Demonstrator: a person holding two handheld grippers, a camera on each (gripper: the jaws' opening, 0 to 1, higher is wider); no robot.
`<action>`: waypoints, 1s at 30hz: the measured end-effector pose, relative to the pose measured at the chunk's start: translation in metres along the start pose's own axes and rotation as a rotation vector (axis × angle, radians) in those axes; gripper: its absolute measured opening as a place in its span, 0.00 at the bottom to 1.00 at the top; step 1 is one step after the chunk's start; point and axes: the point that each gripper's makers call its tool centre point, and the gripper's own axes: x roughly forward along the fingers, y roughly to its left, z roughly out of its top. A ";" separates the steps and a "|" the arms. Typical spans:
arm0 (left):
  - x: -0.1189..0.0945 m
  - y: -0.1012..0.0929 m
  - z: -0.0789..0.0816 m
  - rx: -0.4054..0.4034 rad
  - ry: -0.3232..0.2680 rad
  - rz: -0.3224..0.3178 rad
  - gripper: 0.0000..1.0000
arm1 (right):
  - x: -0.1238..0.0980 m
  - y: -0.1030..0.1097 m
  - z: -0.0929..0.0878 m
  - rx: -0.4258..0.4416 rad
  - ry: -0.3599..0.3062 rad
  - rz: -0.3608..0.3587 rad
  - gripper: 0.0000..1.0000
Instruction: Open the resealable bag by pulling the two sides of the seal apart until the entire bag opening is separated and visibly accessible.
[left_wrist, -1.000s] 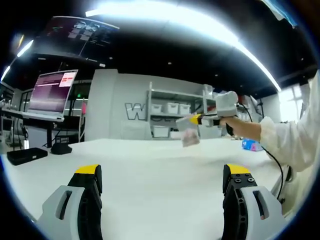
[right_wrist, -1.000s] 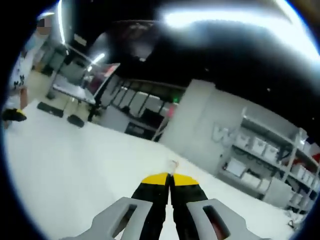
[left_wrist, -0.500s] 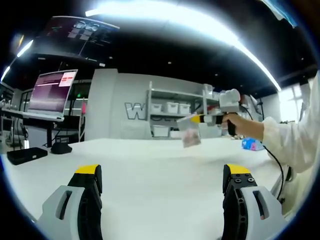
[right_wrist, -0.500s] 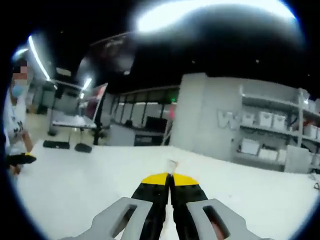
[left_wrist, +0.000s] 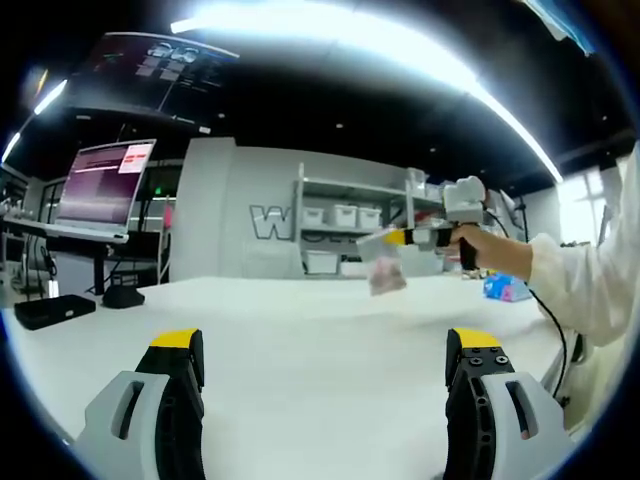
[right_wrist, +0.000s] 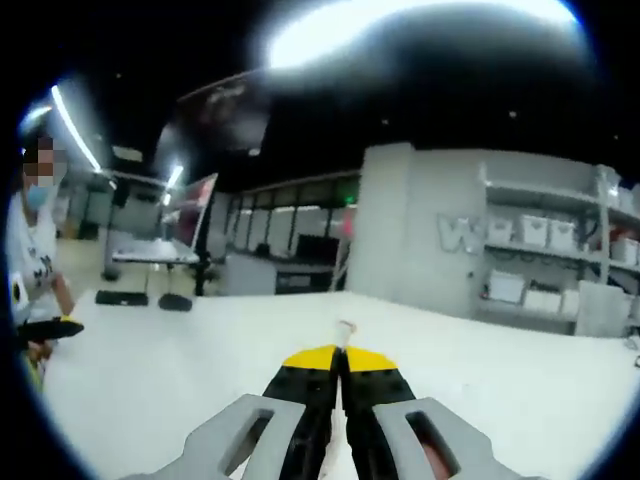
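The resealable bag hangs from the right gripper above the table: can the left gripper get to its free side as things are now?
Probably yes. The left gripper is open, its jaws wide apart, and only bare white table lies between it and the resealable bag, which the right gripper holds up in open air.

Ahead of me I read only a large "W" on the grey wall (left_wrist: 268, 222); the rest is hidden.

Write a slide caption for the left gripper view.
Right claw holds small clear resealable plastic bag above white table; left claw open.
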 end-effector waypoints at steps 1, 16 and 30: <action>0.000 0.000 0.000 0.000 0.001 0.000 1.00 | -0.001 0.001 0.000 -0.001 0.001 0.004 0.00; 0.002 0.000 0.004 0.003 -0.003 -0.004 1.00 | -0.008 0.010 0.005 -0.183 0.021 0.007 0.00; 0.003 -0.001 0.005 0.004 -0.004 -0.010 1.00 | -0.024 0.034 0.004 -0.446 0.027 0.027 0.00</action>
